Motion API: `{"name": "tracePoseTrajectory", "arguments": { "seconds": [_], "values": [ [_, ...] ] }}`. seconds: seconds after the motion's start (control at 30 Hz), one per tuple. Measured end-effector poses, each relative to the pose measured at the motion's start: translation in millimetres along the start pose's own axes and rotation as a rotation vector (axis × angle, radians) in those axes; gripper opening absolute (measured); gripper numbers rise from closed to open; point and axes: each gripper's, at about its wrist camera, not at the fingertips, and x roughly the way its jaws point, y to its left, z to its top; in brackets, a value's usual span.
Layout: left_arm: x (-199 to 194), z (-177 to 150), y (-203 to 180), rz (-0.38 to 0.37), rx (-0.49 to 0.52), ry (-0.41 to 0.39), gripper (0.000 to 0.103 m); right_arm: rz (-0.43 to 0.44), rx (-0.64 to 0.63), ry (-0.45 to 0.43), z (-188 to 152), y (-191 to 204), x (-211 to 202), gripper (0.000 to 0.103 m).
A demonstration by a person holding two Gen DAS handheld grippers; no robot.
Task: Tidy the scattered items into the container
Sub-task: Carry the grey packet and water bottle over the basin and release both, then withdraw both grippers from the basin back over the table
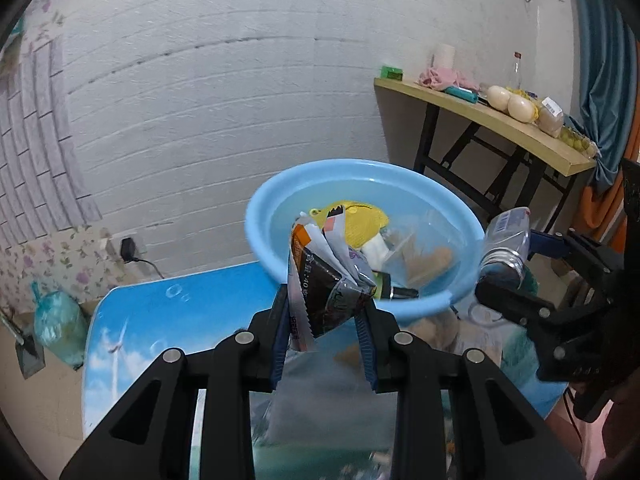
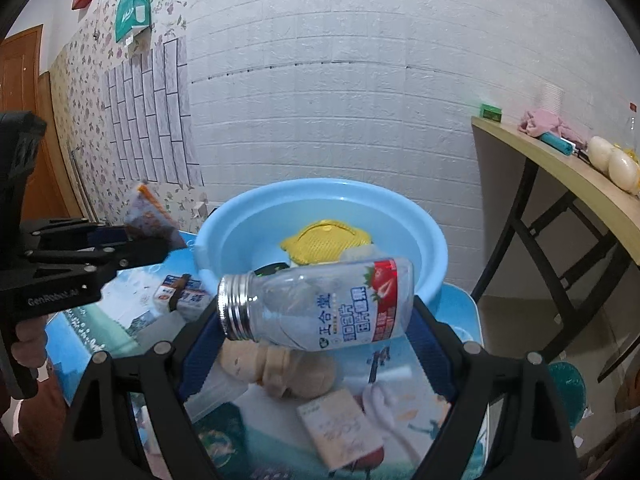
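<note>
The blue basin (image 1: 362, 240) stood on the far edge of the table (image 1: 168, 312), just ahead of both grippers. It held a yellow mesh item (image 1: 362, 220) at the back, a clear plastic bag (image 1: 424, 256) and a dark small bottle (image 1: 394, 290) near the front wall; the rest of its contents could not be made out.

The left gripper (image 1: 326, 330) was clamped tight on a crumpled dark snack packet (image 1: 326, 280), which rose from between the fingers and stood in front of the basin's near rim. The right gripper (image 2: 316, 316) was spread wide yet gripping — a clear plastic jar (image 2: 316, 304) with a silver screw lid lay crosswise between its pads, lid to the left, strawberry label to the right, just short of the basin.

The right wrist view alone showed what remained on the table beneath that gripper: a beige stuffed toy (image 2: 280, 368) directly under the jar, a cream carton (image 2: 340, 428) nearer the camera, and a small blue-and-white box (image 2: 180, 294) to the left. The left wrist view alone showed a green bag (image 1: 60, 328) on the floor, off to the left, and a wall plug.

The tabletop carried a printed sky picture. Behind was a white brick-pattern wall; to the right, a wooden side table (image 2: 560, 164) bore two pale eggs (image 2: 612, 160), a pink cloth and a green box.
</note>
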Motion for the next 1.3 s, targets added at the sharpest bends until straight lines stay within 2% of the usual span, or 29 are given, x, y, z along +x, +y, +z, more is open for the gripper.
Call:
{"name": "tracePoseTrajectory", "arguments": {
  "seconds": [0.4,0.57,0.67,0.7,0.77,0.8,0.93,1.07,1.2,1.3],
  "values": [
    [53,20,-18,-0.012,0.070,0.049,0.031,-0.005,0.002,0.030,10,-16,41,0.087],
    [60,18,-15,-0.023,0.071,0.077,0.032,-0.001,0.007,0.055,8,-17,52,0.087],
    [54,18,-14,-0.021,0.066,0.062,0.033,0.004,0.005,0.059,7,-15,53,0.087],
    [52,18,-14,-0.023,0.064,0.058,0.035,0.015,0.005,0.060,6,-15,53,0.087],
    [48,18,-14,-0.021,0.062,0.053,0.055,0.033,0.001,0.066,5,-13,53,0.087],
    [45,18,-14,-0.012,0.062,0.045,0.059,0.035,-0.002,0.068,5,-13,53,0.087],
    [34,15,-11,0.003,0.058,0.034,0.065,0.041,0.000,0.085,6,-9,50,0.087],
    [22,8,-1,0.025,0.020,0.038,0.081,0.029,0.006,0.085,5,-6,44,0.088],
    [9,-4,11,0.073,-0.011,0.046,0.096,0.020,0.026,0.087,3,-6,36,0.103],
    [-2,-13,14,0.144,-0.012,0.027,0.100,0.021,0.051,0.095,0,-6,31,0.103]
  ]
}}
